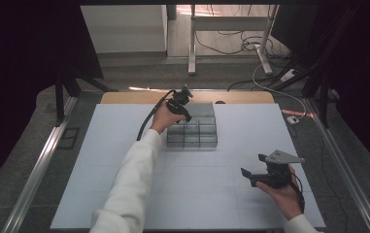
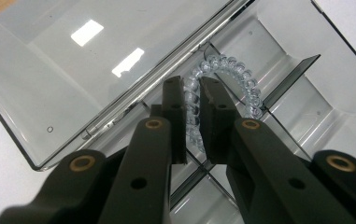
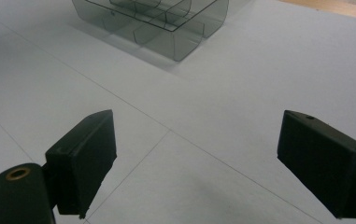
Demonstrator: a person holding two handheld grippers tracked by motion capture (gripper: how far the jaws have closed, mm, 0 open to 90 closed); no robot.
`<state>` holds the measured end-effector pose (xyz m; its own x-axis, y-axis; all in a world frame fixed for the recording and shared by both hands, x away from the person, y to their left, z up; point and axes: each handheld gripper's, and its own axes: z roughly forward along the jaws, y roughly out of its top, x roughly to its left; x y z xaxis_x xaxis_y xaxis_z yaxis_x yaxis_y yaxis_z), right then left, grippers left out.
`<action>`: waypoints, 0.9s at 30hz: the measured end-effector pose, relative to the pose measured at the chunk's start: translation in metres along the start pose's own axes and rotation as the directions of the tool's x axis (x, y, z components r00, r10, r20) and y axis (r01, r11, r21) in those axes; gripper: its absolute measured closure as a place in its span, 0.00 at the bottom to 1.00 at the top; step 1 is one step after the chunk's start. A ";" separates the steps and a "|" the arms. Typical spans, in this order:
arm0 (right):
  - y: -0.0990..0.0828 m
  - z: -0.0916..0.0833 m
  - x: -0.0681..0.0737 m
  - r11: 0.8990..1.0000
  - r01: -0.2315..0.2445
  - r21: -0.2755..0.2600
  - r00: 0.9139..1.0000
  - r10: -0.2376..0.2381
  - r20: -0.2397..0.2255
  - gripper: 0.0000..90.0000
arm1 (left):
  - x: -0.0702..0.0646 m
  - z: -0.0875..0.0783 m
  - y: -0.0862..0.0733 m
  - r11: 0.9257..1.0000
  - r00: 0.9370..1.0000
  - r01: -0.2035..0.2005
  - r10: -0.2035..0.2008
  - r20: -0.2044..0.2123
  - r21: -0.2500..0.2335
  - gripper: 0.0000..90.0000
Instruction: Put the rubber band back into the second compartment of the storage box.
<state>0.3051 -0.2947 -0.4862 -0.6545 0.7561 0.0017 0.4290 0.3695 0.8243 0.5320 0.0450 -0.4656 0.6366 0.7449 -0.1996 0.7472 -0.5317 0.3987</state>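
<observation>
Left gripper [image 2: 192,95] is down in the open clear compartment box [image 1: 192,127] at the far middle of the white table [image 1: 100,170], jaws pinched on a clear coiled hair tie [image 2: 231,77] sitting in one compartment beside the hinge of the lid [image 2: 73,70]. Right gripper [image 3: 194,163] hangs over bare table near the front right, jaws spread wide, holding nothing.

L gripper [image 1: 186,108] held over far-left corner of clear compartment box [image 1: 192,132], box just below & right of it. R gripper [image 1: 253,168] well apart, jaws wide, over white table [image 1: 100,170].
</observation>
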 end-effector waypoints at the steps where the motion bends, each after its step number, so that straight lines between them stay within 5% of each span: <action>1: 0.000 0.000 0.000 1.000 0.000 0.000 1.000 0.000 0.000 0.14 | 0.000 0.000 0.000 1.000 1.000 0.000 0.000 -0.001 -0.001 0.91; 5: 0.000 0.000 0.000 1.000 -0.001 -0.001 1.000 0.001 0.000 0.14 | -0.001 -0.002 0.000 1.000 1.000 0.000 0.001 0.031 -0.031 0.89; 10: 0.000 0.000 0.000 1.000 0.000 0.000 1.000 0.000 0.000 0.14 | -0.003 -0.007 0.002 0.999 0.999 -0.004 0.006 0.046 -0.044 0.45; 16: 0.000 0.000 0.000 1.000 0.000 0.000 1.000 0.000 0.001 0.14 | -0.002 -0.009 0.000 0.999 0.997 -0.024 0.026 0.066 -0.027 0.36; 27: 0.000 0.000 0.000 1.000 0.000 0.001 1.000 0.000 0.001 0.14 | -0.006 -0.023 0.003 0.999 0.998 -0.049 0.050 0.049 -0.023 0.38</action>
<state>0.3053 -0.2950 -0.4864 -0.6537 0.7567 0.0007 0.4294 0.3702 0.8237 0.5259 0.0489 -0.4427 0.6816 0.6969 -0.2229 0.7106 -0.5578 0.4288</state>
